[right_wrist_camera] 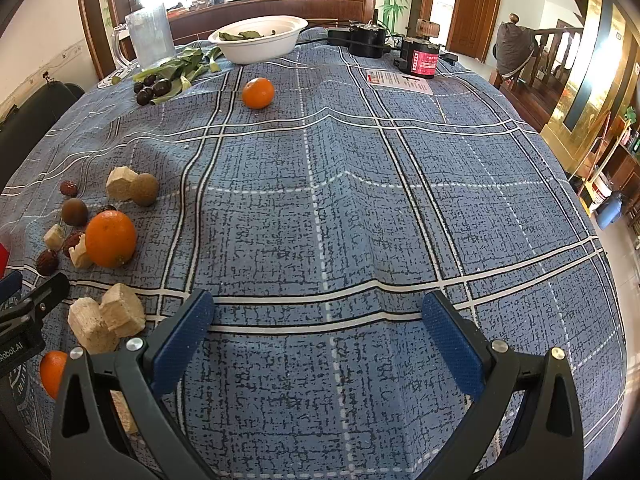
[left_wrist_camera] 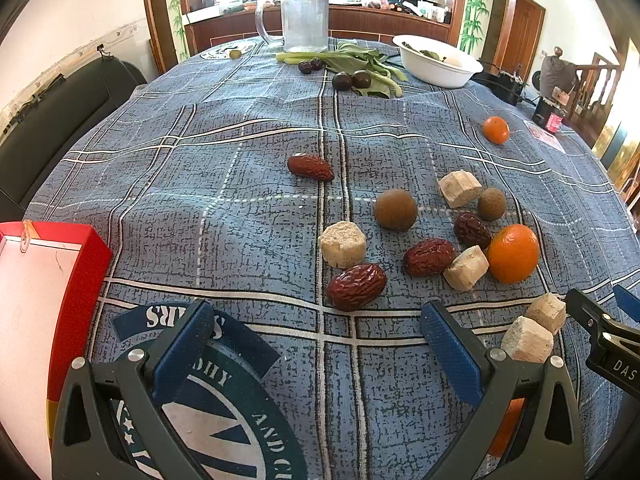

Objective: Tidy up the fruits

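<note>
Loose fruit lies on a blue checked tablecloth. In the left wrist view a wrinkled red date sits just ahead of my open left gripper, with more dates, a brown longan, pale cut chunks and an orange beyond. A red box stands at the left. My right gripper is open over bare cloth; the same orange and pale chunks lie to its left. Another orange rests further back.
At the far end stand a clear mug, a white bowl holding leaves, green leafy stalks and dark fruits. A black and red device and a paper card sit back right. A dark sofa lies left.
</note>
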